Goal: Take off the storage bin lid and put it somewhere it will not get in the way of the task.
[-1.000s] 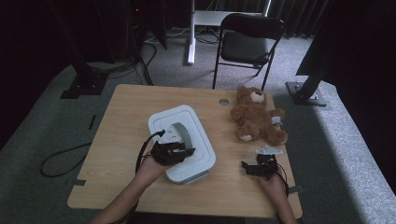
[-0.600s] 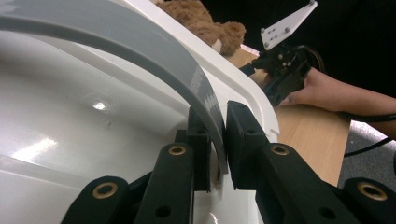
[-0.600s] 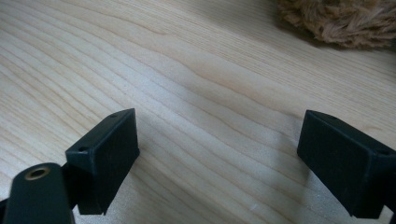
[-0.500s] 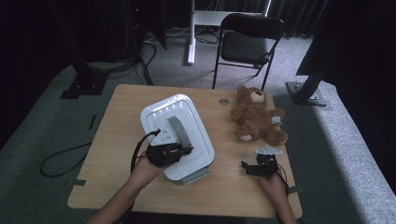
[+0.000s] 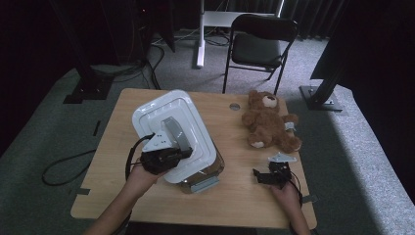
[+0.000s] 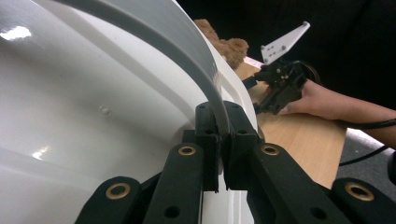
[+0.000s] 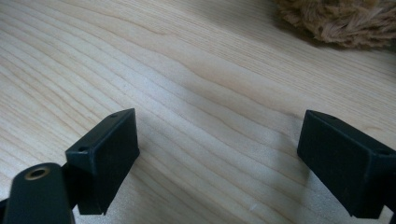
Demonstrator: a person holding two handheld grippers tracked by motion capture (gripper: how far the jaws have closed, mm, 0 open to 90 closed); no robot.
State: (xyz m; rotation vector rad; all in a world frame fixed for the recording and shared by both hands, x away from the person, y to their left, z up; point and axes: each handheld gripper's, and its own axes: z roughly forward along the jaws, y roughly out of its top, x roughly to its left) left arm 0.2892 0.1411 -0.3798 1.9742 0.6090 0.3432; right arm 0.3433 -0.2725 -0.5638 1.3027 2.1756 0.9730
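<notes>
Already tilted up off the clear box (image 5: 203, 176), the white lid (image 5: 171, 132) hangs from its grey handle (image 6: 187, 51) pinched tight in the left gripper (image 6: 219, 140), and could perhaps twist free, the right gripper (image 7: 219, 154) gaping empty.

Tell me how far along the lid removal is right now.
Done: the left gripper is shut on the grey handle of the white lid. In hand: the lid is tilted up off the clear container. Left: setting it down; the right gripper rests open near the teddy bear.
</notes>
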